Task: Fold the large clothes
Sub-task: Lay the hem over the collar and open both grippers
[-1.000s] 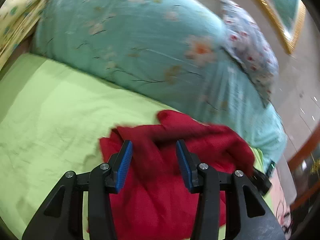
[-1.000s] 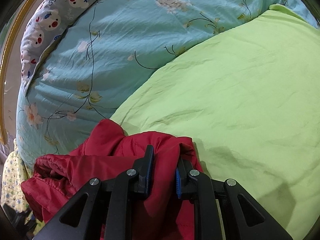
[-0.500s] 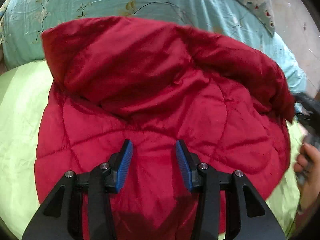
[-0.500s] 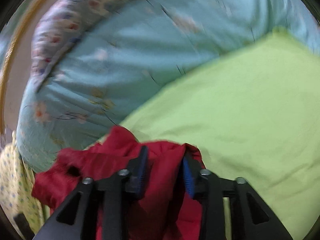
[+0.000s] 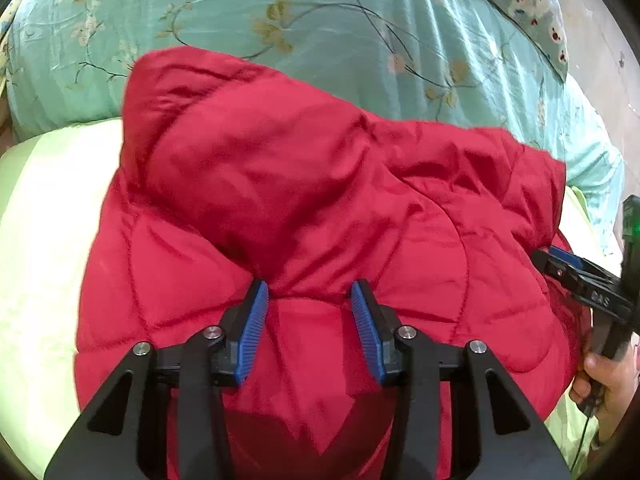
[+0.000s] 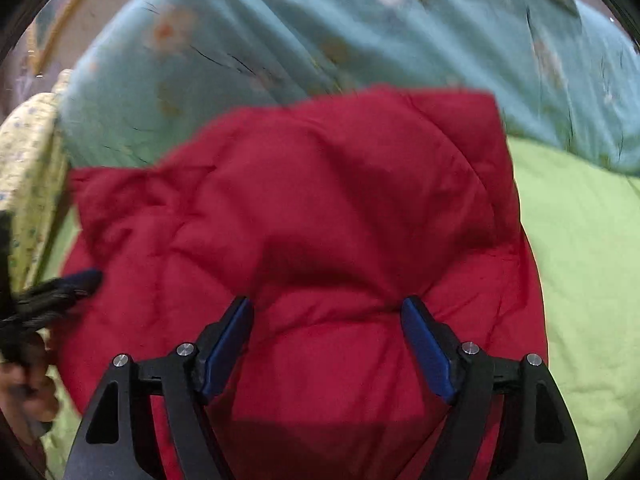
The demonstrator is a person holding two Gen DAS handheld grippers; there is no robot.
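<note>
On the bed (image 5: 44, 240), against the quilt (image 5: 320, 32) along its far side, the red jacket (image 5: 304, 208) lies in a puffy folded bundle. Left gripper (image 5: 308, 312) is partly open and closing, with a ridge of jacket between the pads; a firm pinch isn't clear. Right gripper (image 6: 326, 336) is wide and opening over the jacket, gripping nothing. Step looks like a fold just laid, right side letting go. Next likely: take a fresh edge and fold again, or press it flat.
</note>
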